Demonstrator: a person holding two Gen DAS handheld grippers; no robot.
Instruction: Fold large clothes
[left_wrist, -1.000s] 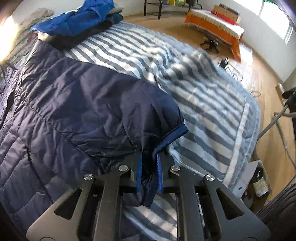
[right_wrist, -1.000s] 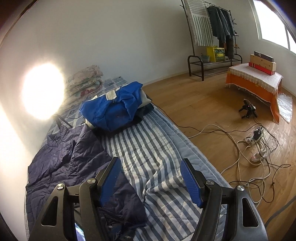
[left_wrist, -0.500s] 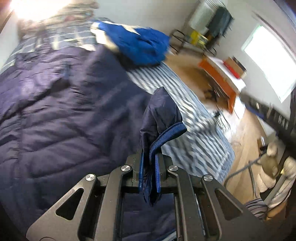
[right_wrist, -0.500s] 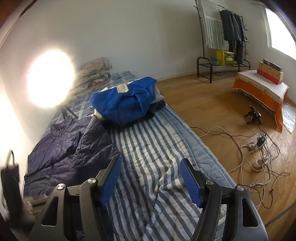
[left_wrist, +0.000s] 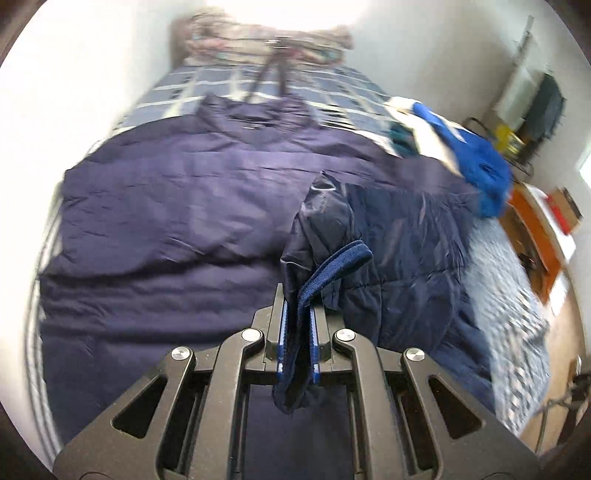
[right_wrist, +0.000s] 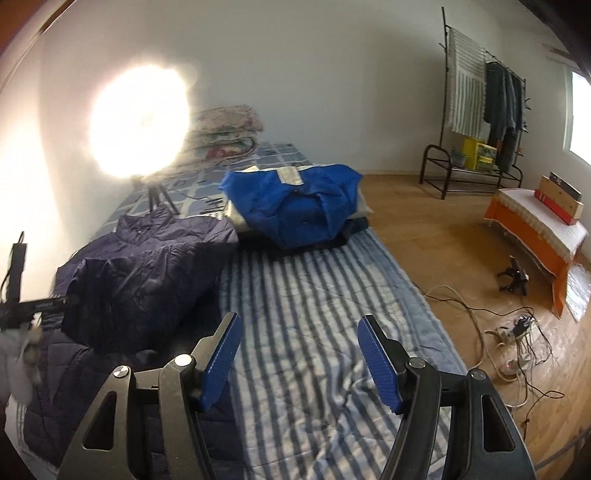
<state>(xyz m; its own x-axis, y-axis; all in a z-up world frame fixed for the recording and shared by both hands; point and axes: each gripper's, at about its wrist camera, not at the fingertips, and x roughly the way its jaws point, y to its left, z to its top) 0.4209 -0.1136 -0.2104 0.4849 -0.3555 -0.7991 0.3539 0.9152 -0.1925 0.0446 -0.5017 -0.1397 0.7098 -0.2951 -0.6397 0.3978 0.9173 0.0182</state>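
A large navy quilted jacket (left_wrist: 177, 229) lies spread on the bed. My left gripper (left_wrist: 297, 314) is shut on the jacket's sleeve cuff (left_wrist: 334, 266), with its ribbed blue band, and holds the sleeve up over the jacket's body. In the right wrist view the jacket (right_wrist: 147, 273) lies at the left with the sleeve lifted across it. My right gripper (right_wrist: 299, 354) is open and empty, above the striped blanket (right_wrist: 317, 306) to the right of the jacket.
A folded bright blue garment (right_wrist: 299, 203) sits on a pile at the far end of the bed. Folded floral quilts (right_wrist: 225, 129) and a lamp tripod (right_wrist: 159, 195) stand at the head. Cables (right_wrist: 517, 332) lie on the wooden floor; an orange-covered bench (right_wrist: 535, 229) is at right.
My left gripper has swung the sleeve from the jacket's right edge leftward across its body. The right gripper has shifted slightly and stays open.
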